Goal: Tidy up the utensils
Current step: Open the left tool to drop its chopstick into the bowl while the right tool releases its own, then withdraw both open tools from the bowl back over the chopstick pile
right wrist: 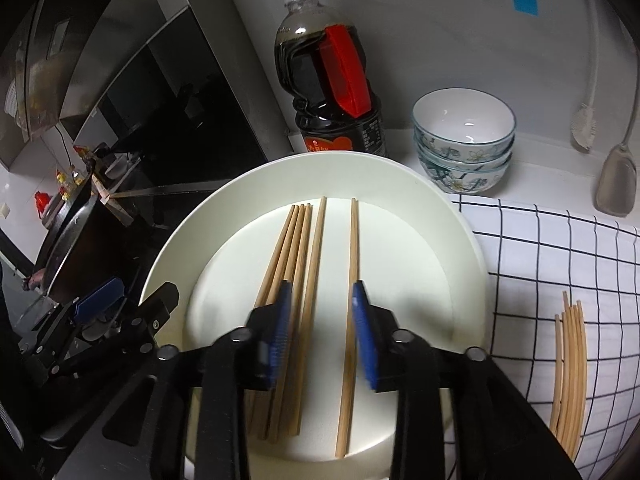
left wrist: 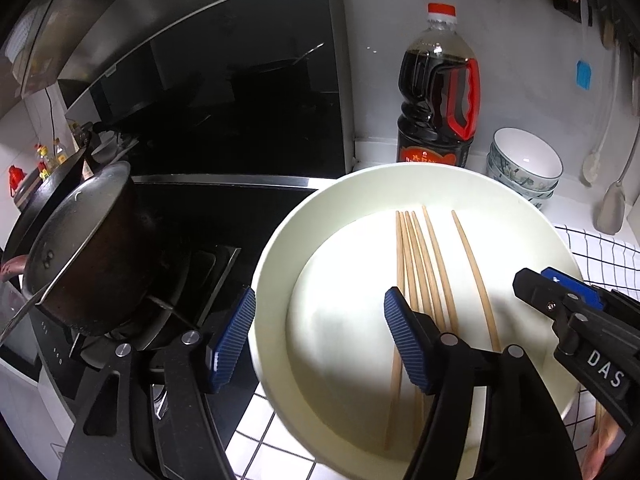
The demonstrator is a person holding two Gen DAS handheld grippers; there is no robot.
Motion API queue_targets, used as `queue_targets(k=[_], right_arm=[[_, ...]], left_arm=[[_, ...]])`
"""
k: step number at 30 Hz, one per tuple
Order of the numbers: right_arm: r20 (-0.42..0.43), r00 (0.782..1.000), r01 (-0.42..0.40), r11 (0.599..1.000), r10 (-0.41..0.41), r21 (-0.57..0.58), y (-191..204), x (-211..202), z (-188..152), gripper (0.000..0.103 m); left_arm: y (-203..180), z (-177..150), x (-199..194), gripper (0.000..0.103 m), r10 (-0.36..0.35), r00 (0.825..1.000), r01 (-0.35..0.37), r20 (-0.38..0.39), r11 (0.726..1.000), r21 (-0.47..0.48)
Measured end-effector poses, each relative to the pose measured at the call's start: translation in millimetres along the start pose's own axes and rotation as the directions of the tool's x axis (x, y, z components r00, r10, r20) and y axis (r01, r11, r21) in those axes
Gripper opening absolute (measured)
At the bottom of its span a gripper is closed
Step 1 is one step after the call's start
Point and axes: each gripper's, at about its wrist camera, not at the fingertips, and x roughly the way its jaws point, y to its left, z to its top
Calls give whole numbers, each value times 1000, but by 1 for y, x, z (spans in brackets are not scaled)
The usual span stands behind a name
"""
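My left gripper (left wrist: 320,336) stands wide open, one blue ribbed pad outside the rim of the round cream-white shallow plate (left wrist: 280,248) on the stove side and the other over the plate's floor, so it straddles the rim without, as far as I can tell, pressing on it. On the plate lie the slender pale wooden chopsticks (right wrist: 296,264): a bundle of four close together, then one just beside them, then a single stick (right wrist: 352,280) apart to the right. My right gripper (right wrist: 320,332) hovers over these with its jaws partly open and nothing between them; the lone stick passes under the right pad. To do this step well, I judge that I should steady the plate with the left, lower the right until both pads flank one stick near its thick end, and close squarely so it does not roll on the smooth glaze. Further right, a second bunch of wooden chopsticks (right wrist: 568,372) already lies on the white cloth with a black grid pattern (right wrist: 560,248). The room: a dark metal pot (left wrist: 80,256) on a black gas stove at left, a dark soy-sauce bottle with a red cap and handle (right wrist: 328,80) behind the plate, a stack of floral white bowls (right wrist: 464,140), and utensils hanging on the pale wall.
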Motion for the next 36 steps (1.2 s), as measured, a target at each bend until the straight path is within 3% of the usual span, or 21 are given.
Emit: queue_targets(k=[14, 36], right_arm=[[33, 999, 26, 1000, -26, 0, -6, -41, -21, 56], [58, 993, 101, 992, -105, 71, -79, -102, -57, 68]], left_arm=[[-5, -9, -26, 82, -33, 999, 33, 12, 999, -10], [-75, -22, -64, 93, -143, 990, 142, 11, 988, 57]])
